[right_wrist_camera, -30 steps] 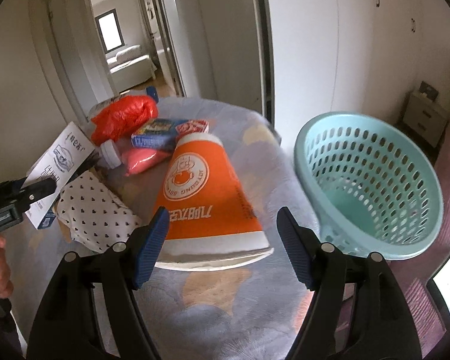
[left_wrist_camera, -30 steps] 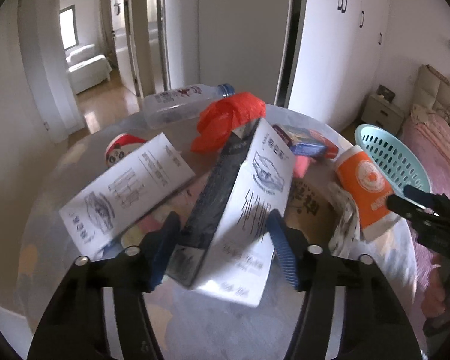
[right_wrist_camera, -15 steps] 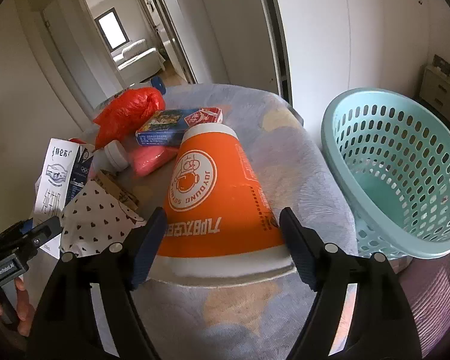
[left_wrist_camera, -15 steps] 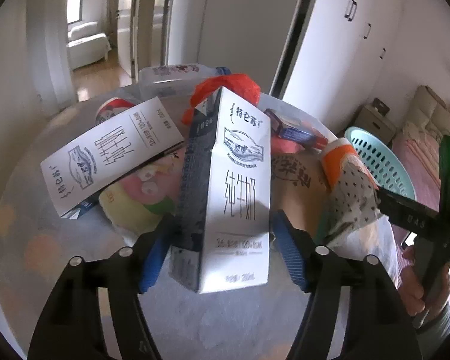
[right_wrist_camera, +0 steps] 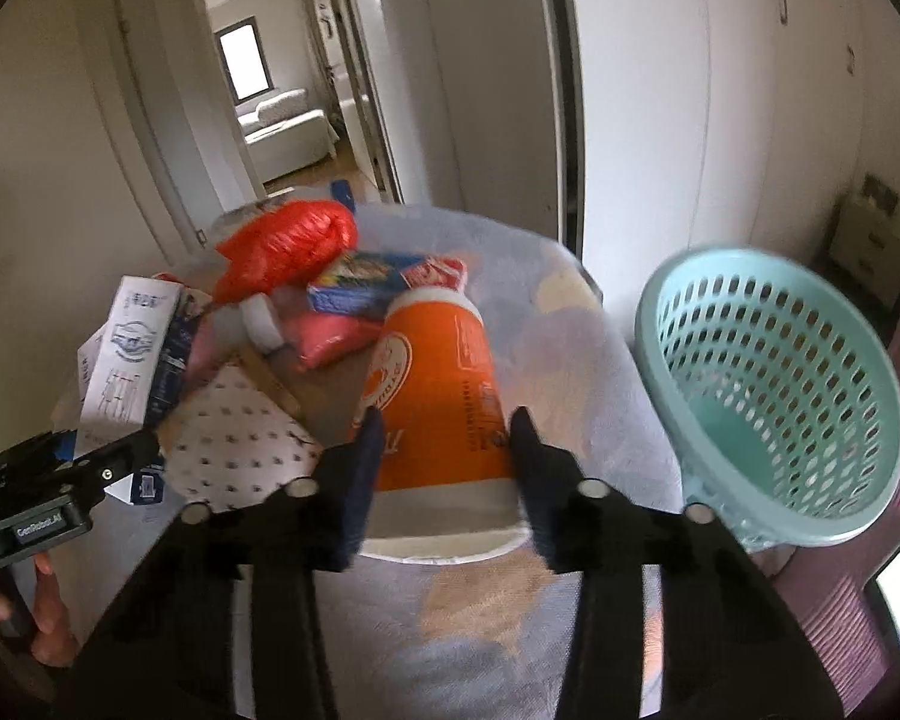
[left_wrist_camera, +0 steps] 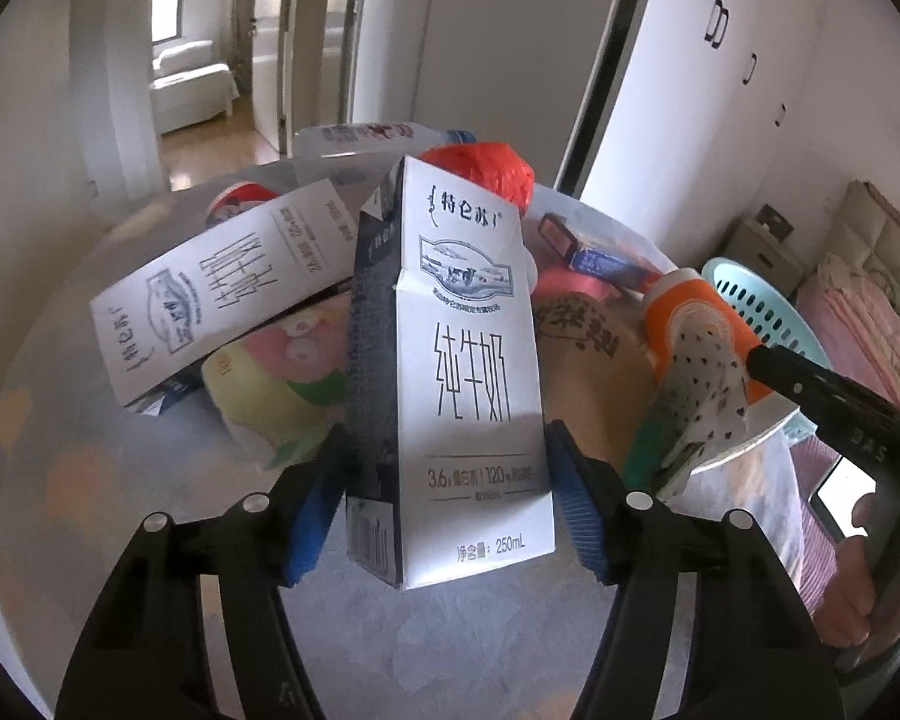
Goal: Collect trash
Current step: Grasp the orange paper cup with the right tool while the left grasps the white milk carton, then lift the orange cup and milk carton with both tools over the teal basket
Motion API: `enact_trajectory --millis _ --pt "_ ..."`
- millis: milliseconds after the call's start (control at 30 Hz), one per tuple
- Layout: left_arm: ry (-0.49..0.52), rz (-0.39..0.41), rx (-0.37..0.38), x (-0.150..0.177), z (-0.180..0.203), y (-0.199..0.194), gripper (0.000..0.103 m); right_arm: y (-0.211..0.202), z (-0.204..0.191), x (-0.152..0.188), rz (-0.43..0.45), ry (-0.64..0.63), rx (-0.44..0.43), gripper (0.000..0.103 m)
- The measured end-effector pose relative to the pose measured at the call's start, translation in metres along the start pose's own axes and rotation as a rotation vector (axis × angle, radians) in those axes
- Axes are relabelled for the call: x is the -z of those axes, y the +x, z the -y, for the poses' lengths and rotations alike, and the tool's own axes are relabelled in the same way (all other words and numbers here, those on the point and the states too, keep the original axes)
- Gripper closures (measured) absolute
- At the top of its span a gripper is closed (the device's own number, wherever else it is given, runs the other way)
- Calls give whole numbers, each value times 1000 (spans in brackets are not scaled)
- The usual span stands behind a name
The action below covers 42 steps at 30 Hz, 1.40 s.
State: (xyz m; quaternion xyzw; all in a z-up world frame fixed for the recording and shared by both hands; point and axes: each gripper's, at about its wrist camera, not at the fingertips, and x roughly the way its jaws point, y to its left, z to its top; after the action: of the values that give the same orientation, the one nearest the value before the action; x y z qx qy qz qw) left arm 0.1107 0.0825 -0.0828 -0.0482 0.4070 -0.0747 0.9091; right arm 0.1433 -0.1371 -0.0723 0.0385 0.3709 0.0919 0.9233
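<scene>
Cartons and cup in two grips

Print on the upright milk carton (left_wrist_camera: pixel 468 372) reads "3.6", "120" and "250mL". The left gripper (left_wrist_camera: pixel 444 510) clamps its base between blue ribbed pads. The right gripper (right_wrist_camera: pixel 444 480) squeezes the wide end of the orange paper cup (right_wrist_camera: pixel 438 396), which lies on its side. Right of the cup stands a perforated teal plastic basket (right_wrist_camera: pixel 774 396); left of it lies a dotted paper bag (right_wrist_camera: pixel 234 450).
</scene>
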Motion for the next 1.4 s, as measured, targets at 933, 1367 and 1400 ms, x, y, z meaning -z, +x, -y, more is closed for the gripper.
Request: enact_trajectory --millis 933,1367,1400 --pt "-69 109 33 18 -21 -40 41 24 -18 -1 -109 125 -151 67" --pt "-51 132 69 -2 1 -48 63 -35 12 -13 38 113 -98 68" --pt "-51 130 62 0 1 -49 63 -33 13 -12 36 116 -96 68"
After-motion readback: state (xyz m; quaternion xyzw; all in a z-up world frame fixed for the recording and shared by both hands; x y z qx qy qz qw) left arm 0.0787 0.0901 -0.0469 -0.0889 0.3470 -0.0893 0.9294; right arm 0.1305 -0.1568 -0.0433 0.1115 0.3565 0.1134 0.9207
